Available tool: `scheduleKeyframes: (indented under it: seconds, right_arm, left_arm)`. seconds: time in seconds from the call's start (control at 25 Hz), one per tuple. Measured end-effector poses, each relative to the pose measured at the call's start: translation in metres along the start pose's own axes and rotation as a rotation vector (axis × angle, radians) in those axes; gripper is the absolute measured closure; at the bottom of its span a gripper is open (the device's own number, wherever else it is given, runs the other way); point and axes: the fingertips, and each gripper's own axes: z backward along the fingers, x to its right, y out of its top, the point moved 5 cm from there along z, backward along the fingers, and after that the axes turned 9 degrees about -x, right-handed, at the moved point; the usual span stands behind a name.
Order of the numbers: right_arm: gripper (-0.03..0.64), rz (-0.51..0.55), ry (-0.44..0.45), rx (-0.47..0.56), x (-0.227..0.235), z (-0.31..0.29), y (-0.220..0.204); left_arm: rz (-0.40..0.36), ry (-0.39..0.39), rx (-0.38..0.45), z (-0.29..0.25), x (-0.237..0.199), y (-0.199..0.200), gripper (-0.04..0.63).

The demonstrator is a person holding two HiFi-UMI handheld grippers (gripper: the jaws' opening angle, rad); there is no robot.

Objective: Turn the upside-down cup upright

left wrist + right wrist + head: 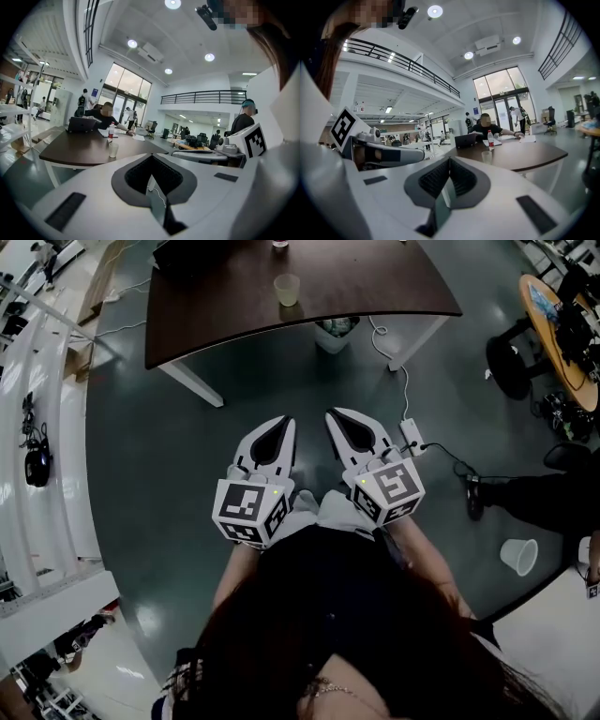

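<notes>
From the head view we see the left gripper [275,432] and right gripper [342,423] side by side, well short of the dark table [216,306], and the cup [287,289] stands near the table's front edge. The left gripper view shows its jaws pressed together on nothing. The right gripper view shows the same, with the cup too small for us to tell which way up it stands.

Cup [287,289] on table [216,315], close to its near edge, about midway along. Bottle [490,139] and laptop [464,139] behind it, toward the far edge. Left gripper [279,426] and right gripper [339,418] side by side, short of the near edge. Second cup [518,555] on floor, far right.
</notes>
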Motion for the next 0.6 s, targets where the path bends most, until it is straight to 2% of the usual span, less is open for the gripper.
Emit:
scheduleKeyframes:
  seconds: [0.24, 0.6]
  right_arm:
    - [0.6, -0.004, -0.013, -0.006, 0.014, -0.029, 0.009]
    - [0.6, -0.009, 0.0, 0.01, 0.06, -0.084, 0.027]
  left_arm:
    - [0.022, -0.008, -0.011, -0.021, -0.027, 0.007, 0.592]
    - [0.03, 0.005, -0.011, -0.075, -0.066, 0.027, 0.592]
